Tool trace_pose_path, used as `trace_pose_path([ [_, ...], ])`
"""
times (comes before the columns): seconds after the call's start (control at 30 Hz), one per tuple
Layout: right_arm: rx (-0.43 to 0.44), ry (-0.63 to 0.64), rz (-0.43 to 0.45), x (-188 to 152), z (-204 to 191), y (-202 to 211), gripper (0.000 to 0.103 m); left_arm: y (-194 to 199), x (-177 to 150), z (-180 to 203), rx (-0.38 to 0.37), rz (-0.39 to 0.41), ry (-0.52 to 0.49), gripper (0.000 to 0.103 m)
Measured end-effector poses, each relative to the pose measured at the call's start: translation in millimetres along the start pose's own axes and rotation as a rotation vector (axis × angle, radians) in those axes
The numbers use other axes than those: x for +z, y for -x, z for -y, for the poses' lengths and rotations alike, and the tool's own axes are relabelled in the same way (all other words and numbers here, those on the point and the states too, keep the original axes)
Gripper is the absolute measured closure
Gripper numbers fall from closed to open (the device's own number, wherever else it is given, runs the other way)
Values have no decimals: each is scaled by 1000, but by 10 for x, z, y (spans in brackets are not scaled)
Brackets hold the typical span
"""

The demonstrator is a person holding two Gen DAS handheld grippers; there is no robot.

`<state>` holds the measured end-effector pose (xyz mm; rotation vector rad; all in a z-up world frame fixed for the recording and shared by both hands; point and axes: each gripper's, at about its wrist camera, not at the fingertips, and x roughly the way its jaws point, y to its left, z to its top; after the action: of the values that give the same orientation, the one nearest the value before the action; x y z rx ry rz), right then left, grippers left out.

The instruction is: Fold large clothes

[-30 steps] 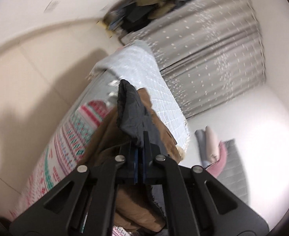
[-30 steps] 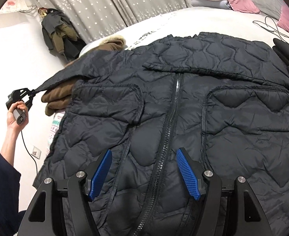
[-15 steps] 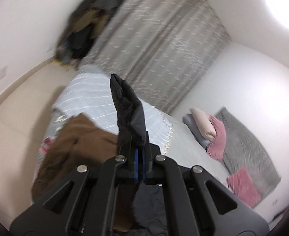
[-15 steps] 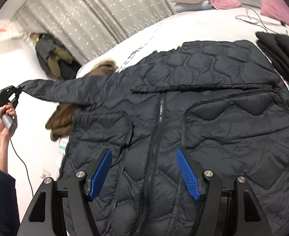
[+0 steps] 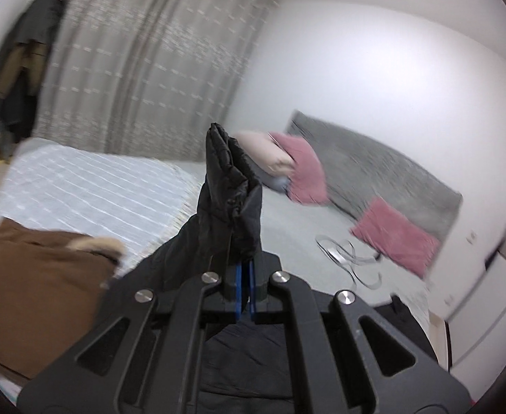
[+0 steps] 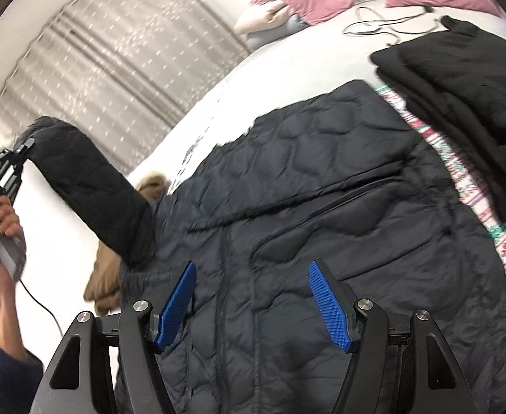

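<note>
A black quilted jacket [image 6: 321, 214] lies front up on the bed, its zipper running down the middle. My left gripper [image 5: 244, 276] is shut on the cuff of the jacket's sleeve [image 5: 228, 186], which stands up in front of its camera. In the right wrist view that sleeve [image 6: 90, 186] is lifted off the bed, held by the left gripper [image 6: 25, 146] in a hand at the far left. My right gripper [image 6: 253, 296] hovers open over the jacket's lower front, with nothing between its blue pads.
A brown coat with a fur collar [image 5: 39, 276] lies at the bed's left side. Folded black clothes [image 6: 459, 103] sit to the right of the jacket. Pink pillows [image 5: 304, 172], a cable [image 5: 349, 258] and a grey headboard [image 5: 373, 165] are at the head of the bed. Curtains [image 5: 149, 51] hang behind.
The left gripper has swung upward and rolled, lifting the sleeve from stretched sideways to raised above the bed. The right gripper shifted over the jacket and stayed open.
</note>
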<state>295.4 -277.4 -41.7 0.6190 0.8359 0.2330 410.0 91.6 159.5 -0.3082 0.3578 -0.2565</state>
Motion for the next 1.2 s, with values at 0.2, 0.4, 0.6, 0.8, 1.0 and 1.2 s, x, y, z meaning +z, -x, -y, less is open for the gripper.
trace_pose_path([
  [0.2,5,-54,31,102,178,128,34,-610,-740,547,-26,-139,-105,99],
  [0.4,2,-89,50,189,314,211,34,-980,-1323,802,-8,-252,-146,99],
  [0.6,-7,-117,29,197,370,190,34,-1199,-1824,895,-9,-361,-189,99],
  [0.8,-23,-133,22,197,416,176,34,-1368,-2178,932,-30,-468,-175,98],
  [1.0,-34,-163,6,197,496,155,34,-1428,-2373,937,-25,-546,-163,89],
  [1.2,-27,-150,2,185,466,162,34,-1410,-2445,940,-53,-585,-117,68],
])
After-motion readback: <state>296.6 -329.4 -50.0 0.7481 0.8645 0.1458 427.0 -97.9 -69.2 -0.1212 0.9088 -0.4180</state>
